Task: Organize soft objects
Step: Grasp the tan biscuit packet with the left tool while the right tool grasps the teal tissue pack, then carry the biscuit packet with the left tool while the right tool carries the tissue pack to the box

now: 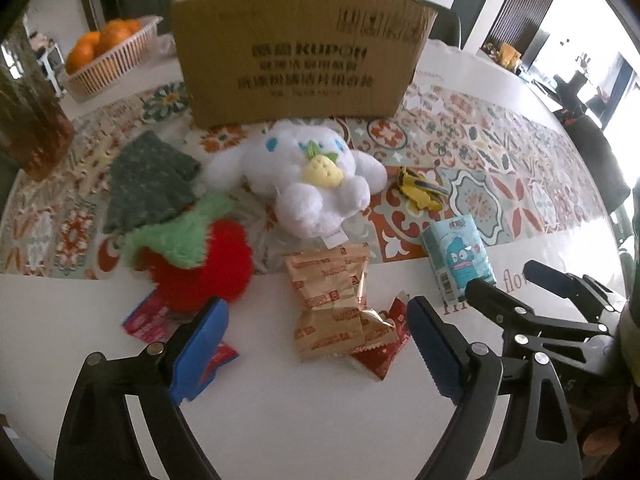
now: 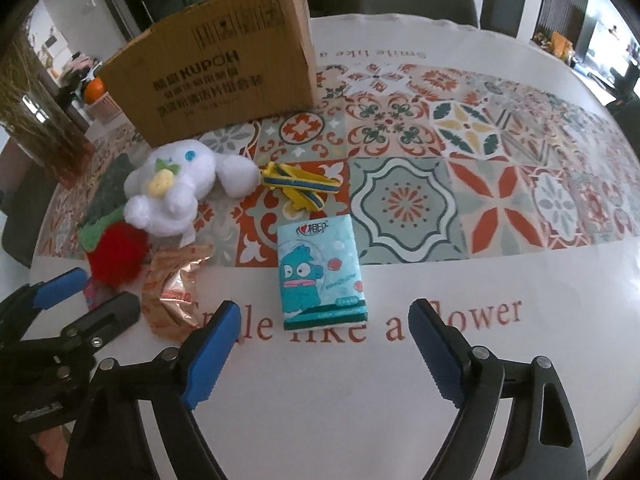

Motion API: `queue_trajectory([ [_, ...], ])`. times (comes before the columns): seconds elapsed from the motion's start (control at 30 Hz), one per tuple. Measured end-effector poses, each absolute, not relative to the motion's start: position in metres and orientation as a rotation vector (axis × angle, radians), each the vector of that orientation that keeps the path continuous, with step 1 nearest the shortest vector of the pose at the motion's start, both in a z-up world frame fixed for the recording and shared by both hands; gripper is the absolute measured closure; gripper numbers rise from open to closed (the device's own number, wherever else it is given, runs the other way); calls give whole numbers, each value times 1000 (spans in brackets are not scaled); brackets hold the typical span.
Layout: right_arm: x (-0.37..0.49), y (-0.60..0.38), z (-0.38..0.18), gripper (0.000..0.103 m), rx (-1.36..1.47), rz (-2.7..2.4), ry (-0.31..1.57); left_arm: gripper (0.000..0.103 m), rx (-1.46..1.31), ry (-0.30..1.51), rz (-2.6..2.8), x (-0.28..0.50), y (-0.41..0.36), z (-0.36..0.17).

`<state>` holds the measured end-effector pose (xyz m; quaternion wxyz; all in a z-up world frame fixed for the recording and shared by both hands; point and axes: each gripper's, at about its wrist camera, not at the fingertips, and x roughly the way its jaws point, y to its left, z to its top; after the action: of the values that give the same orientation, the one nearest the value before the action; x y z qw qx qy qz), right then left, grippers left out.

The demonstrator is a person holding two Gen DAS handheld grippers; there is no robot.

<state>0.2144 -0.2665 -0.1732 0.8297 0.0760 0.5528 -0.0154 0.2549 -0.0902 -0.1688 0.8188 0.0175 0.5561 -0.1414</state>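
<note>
A white plush bunny [image 1: 316, 176] [image 2: 176, 184] sits in front of a cardboard box [image 1: 300, 56] [image 2: 224, 76]. A red plush strawberry with green leaves [image 1: 200, 264] [image 2: 114, 256] lies to its left, beside a green knitted cloth [image 1: 148, 180] [image 2: 108, 188]. A teal tissue pack [image 1: 460, 260] [image 2: 320, 272] lies to the right. My left gripper [image 1: 316, 344] is open and empty over tan snack packets [image 1: 336, 304] [image 2: 172, 288]. My right gripper [image 2: 324, 348] is open and empty just short of the tissue pack.
A yellow and blue strap [image 1: 420, 192] [image 2: 300, 188] lies right of the bunny. Red wrappers [image 1: 148, 320] lie near the left gripper. A basket of oranges [image 1: 108, 56] and a vase [image 1: 28, 120] stand at the back left. A patterned runner [image 2: 480, 184] crosses the table.
</note>
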Motion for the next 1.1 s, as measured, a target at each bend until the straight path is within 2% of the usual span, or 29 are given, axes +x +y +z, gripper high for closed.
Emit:
queue_trajectory([
  [0.37, 229, -266, -195, 27, 135, -27, 1192, 26, -32, 1314, -298, 278, -95, -209],
  [0.53, 235, -267, -206, 34, 144, -33, 1211, 39, -60, 1348, -298, 282, -95, -219],
  [0.63, 237, -268, -209, 42, 153, -31, 1215, 47, -51, 1346, -294, 283, -96, -220],
  [0.7, 237, -267, -210, 47, 148, -28, 1218, 48, -48, 1342, -300, 283, -96, -219],
  [1.1, 226, -263, -196, 48, 152, -24, 1190, 52, -53, 1304, -331, 268, -87, -204],
])
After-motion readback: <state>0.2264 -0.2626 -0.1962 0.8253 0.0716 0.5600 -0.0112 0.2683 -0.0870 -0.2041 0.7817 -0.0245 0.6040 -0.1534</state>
